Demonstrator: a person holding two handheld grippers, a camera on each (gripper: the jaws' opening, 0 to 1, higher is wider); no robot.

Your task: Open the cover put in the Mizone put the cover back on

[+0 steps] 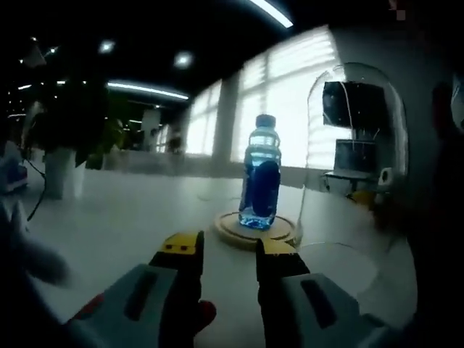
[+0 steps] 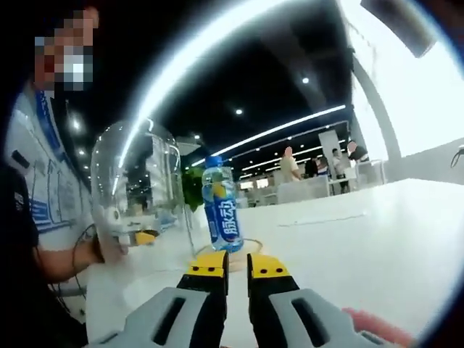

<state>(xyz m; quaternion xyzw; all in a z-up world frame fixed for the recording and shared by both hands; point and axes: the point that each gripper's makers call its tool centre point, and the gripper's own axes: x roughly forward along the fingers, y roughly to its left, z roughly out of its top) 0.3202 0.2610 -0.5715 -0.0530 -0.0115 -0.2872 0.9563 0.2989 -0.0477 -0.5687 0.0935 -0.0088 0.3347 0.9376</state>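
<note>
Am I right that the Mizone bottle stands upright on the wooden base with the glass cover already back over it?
Not quite. The Mizone bottle does stand upright on the wooden base, but the glass cover is off it, standing on the table beside the base. The left gripper view shows the bottle uncovered; the right gripper view shows the cover beside it too.

- The Mizone bottle has a blue cap, a deep blue label and clear, pale shoulders; in the right gripper view the label carries white characters and a patch of yellow.
- The round base under it is light tan wood.
- The cover is clear, colourless glass.
- The table is white.
- The left gripper has yellow tips with black marks on grey jaws, with a red part low down.
- The right gripper also has yellow tips on grey jaws.
</note>
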